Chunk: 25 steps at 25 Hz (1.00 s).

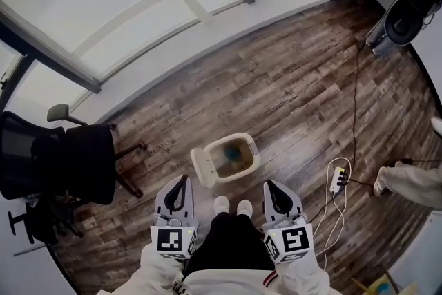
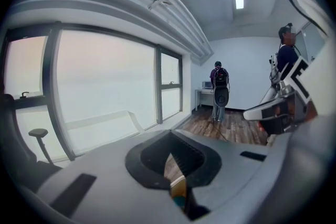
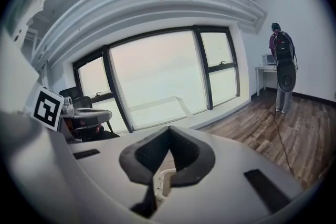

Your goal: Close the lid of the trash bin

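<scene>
Approach likely pending: left gripper (image 1: 183, 181) and right gripper (image 1: 270, 185), both closed and empty, hang short of the trash bin (image 1: 235, 155), whose open lid (image 1: 202, 168) needs tipping shut.

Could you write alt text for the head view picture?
Seen from above, a small cream trash bin stands on the wood floor with its lid flipped open. The left gripper and right gripper hover short of it, shut and empty.
</scene>
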Each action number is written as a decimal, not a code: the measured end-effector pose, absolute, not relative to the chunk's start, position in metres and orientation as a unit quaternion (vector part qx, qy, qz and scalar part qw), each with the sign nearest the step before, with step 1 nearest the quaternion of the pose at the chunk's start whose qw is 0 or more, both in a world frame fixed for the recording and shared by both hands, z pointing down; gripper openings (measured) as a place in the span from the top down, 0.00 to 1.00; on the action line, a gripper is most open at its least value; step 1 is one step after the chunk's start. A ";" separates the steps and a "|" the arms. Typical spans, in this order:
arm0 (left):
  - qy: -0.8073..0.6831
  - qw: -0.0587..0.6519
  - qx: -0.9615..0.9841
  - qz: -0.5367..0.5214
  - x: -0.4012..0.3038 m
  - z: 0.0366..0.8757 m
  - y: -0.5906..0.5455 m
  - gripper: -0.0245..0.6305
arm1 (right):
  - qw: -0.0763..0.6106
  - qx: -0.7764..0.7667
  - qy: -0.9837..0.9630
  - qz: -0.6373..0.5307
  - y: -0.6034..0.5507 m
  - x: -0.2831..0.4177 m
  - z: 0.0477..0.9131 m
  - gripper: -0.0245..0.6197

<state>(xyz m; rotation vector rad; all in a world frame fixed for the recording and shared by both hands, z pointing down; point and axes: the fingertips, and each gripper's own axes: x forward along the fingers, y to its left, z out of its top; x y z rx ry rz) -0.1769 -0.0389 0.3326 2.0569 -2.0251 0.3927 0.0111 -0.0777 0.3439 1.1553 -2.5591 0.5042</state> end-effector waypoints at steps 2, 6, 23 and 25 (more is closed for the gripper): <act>-0.692 0.127 0.696 0.140 -0.186 0.355 -0.042 0.96 | 0.152 0.401 -0.886 0.177 -0.080 0.006 0.365 0.93; -0.692 0.147 0.690 0.153 -0.202 0.415 -0.042 0.96 | 0.161 0.406 -0.879 0.191 -0.085 -0.003 0.408 0.93; -0.700 0.193 0.669 0.156 -0.231 0.533 -0.056 0.96 | 0.184 0.407 -0.872 0.202 -0.106 -0.029 0.508 0.93; -0.705 0.197 0.663 0.157 -0.235 0.553 -0.054 0.96 | 0.178 0.408 -0.871 0.206 -0.107 -0.030 0.521 0.93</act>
